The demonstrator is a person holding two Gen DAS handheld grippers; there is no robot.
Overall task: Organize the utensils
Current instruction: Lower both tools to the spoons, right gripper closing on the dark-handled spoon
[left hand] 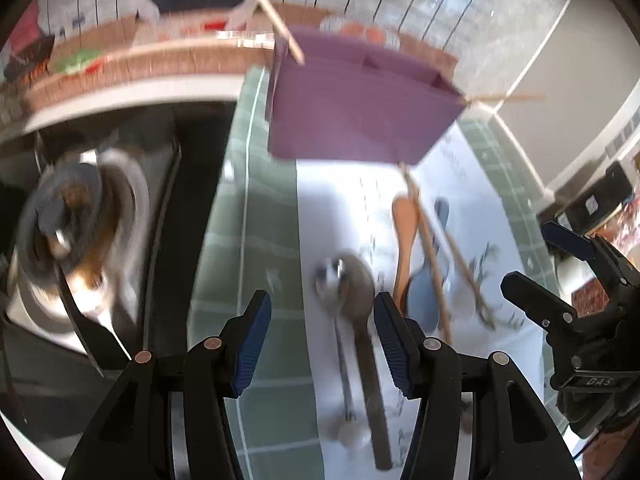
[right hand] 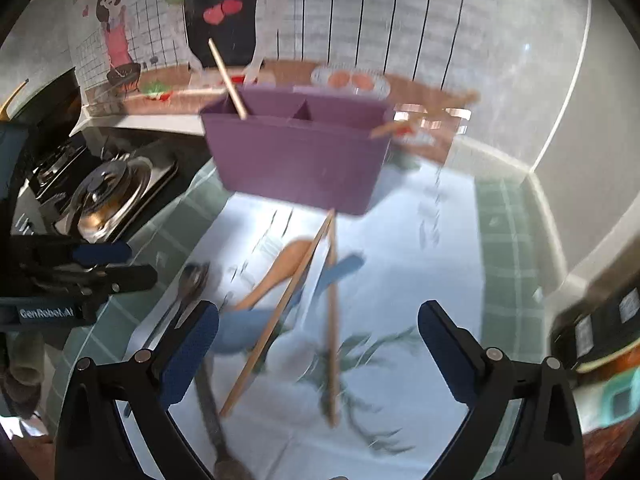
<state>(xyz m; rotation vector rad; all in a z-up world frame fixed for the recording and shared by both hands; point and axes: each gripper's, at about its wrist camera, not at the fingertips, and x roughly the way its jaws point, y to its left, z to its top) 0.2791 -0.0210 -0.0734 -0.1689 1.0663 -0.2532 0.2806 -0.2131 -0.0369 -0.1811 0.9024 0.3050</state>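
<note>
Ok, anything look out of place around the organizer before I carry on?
Yes. One chopstick stands tilted in the left compartment of the purple organizer, and another pokes out sideways past its right end. Two more chopsticks lie crossed over the wooden spoon and blue spoon on the mat.

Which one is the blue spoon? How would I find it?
Start at the purple organizer box at the back of the white mat. In front of it lies a heap of utensils, and the blue spoon sits under two crossing wooden chopsticks. It is the only blue one; its neighbour is a wooden spoon.
</note>
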